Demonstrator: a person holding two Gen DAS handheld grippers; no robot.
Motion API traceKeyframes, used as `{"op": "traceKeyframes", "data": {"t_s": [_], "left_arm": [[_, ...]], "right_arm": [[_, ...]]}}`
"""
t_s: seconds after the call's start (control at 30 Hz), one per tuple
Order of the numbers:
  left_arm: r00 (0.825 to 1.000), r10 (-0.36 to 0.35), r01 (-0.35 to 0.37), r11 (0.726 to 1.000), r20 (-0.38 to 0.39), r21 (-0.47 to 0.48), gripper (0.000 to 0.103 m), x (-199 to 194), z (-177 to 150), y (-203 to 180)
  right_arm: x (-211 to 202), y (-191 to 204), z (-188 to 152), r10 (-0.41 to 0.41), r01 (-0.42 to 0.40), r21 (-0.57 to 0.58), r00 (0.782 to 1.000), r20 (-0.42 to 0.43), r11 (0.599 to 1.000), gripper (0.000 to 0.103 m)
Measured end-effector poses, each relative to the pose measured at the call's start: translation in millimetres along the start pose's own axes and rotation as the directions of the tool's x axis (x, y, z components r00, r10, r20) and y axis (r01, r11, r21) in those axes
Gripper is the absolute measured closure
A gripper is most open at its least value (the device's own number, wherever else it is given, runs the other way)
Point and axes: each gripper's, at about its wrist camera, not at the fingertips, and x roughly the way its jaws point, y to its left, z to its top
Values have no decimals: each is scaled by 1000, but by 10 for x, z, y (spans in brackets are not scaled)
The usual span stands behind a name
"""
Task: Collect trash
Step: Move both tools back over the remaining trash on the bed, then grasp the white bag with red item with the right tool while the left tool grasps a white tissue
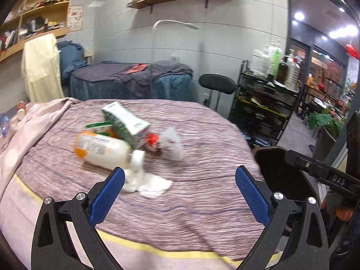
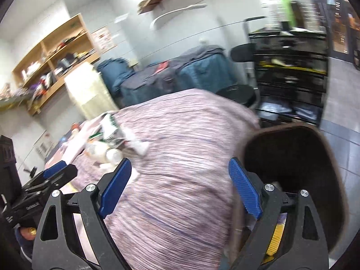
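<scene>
A pile of trash lies on the bed's pink-purple striped cover: a white bottle with orange print, a green and white carton, a clear plastic bag and crumpled white tissue. My left gripper hangs open just in front of the tissue with nothing between its blue pads. My right gripper is open and empty over the bed cover, to the right of the pile. A dark bin stands at the bed's right edge, also in the left wrist view.
Behind the bed stands a second bed under blue covers. A black stool and a black trolley with bottles stand at the right. Wooden shelves line the left wall. A pink blanket lies at the bed's left.
</scene>
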Motion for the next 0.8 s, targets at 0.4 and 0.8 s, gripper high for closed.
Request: {"op": "traceKeyframes", "data": {"t_s": [0.4,0.8], "left_arm": [[994,94,-103,976,-59,-192,6,-2,-56,1113],[990,58,-84,973,-129,-214,6,383,36,1368]], "right_arm": [[844,747,148,133,-150,-100,977,-166,984,16],[1882,1164,350,-4,-103,-303,944,-331,947,37]]}}
